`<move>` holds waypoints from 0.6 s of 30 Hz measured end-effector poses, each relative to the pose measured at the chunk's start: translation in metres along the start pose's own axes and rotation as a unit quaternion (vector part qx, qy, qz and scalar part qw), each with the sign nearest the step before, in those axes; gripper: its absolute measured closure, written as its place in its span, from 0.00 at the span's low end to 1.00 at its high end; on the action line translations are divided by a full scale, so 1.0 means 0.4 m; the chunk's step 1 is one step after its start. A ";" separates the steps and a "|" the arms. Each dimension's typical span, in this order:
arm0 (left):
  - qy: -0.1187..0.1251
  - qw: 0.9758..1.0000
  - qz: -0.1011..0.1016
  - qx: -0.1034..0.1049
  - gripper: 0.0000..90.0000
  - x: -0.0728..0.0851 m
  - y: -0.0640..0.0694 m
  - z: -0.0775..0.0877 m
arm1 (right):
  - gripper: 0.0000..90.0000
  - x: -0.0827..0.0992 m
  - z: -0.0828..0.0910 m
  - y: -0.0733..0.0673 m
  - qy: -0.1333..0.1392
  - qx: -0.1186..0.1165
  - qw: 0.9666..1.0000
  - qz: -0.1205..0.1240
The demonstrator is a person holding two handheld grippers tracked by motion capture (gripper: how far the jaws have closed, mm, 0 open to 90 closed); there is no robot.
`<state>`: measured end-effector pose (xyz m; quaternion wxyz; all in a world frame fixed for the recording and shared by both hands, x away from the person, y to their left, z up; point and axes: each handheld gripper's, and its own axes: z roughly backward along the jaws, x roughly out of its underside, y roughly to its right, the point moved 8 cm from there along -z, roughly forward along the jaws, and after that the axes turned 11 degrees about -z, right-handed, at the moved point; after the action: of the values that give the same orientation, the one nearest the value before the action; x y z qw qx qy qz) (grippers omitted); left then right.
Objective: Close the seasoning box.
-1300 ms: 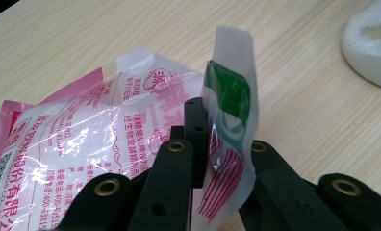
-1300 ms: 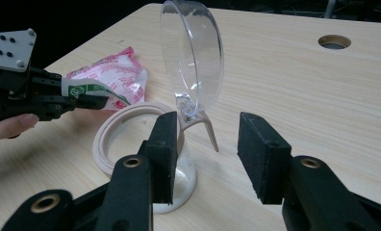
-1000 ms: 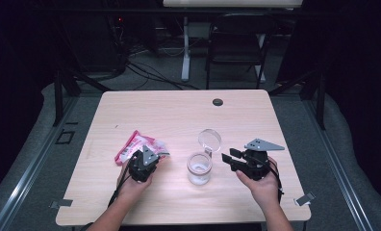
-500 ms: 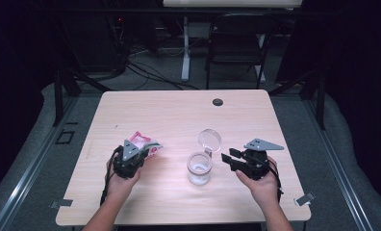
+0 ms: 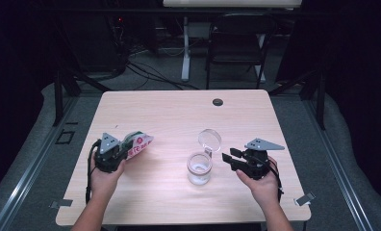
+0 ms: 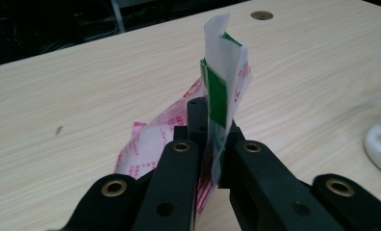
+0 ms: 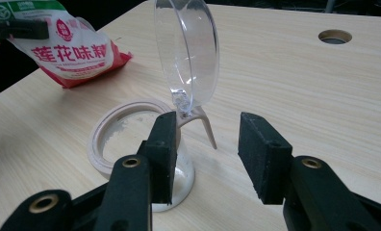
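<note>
The pink-and-white seasoning packet (image 5: 136, 143) sits left of centre in the high view, pinched at its green-topped end by the left gripper (image 5: 115, 153), whose jaws are clamped tight on it. Over the last second that hand has carried the packet leftward and lifted it, away from the open jar (image 5: 199, 167) at centre. It looks like a move to free the packet for opening or pouring.

The right gripper (image 5: 231, 158) has stayed put just right of the jar, jaws apart and holding nothing.

The left gripper view shows the packet's folded edge (image 6: 217, 91) squeezed between the pads. The right gripper view shows the jar's clear hinged lid (image 7: 188, 53) standing up and the packet's red print (image 7: 68, 50) at upper left.
</note>
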<state>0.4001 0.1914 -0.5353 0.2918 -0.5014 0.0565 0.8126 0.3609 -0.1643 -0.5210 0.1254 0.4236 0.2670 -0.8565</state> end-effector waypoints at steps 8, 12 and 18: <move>-0.005 1.000 0.017 -0.007 1.00 -0.021 -0.066 0.004 | 0.64 0.000 -0.004 0.008 0.002 -0.001 1.000 -0.005; -0.011 1.000 0.005 -0.002 1.00 -0.036 -0.089 0.002 | 0.64 0.000 -0.007 0.010 0.001 0.001 1.000 -0.006; -0.014 1.000 0.006 -0.009 1.00 -0.071 -0.133 0.004 | 0.64 -0.004 -0.004 0.014 0.009 0.003 1.000 -0.007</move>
<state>0.4364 0.2241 -0.4995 0.2834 -0.4920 0.0480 0.8218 0.3653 -0.1680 -0.5225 0.1155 0.4292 0.2685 -0.8546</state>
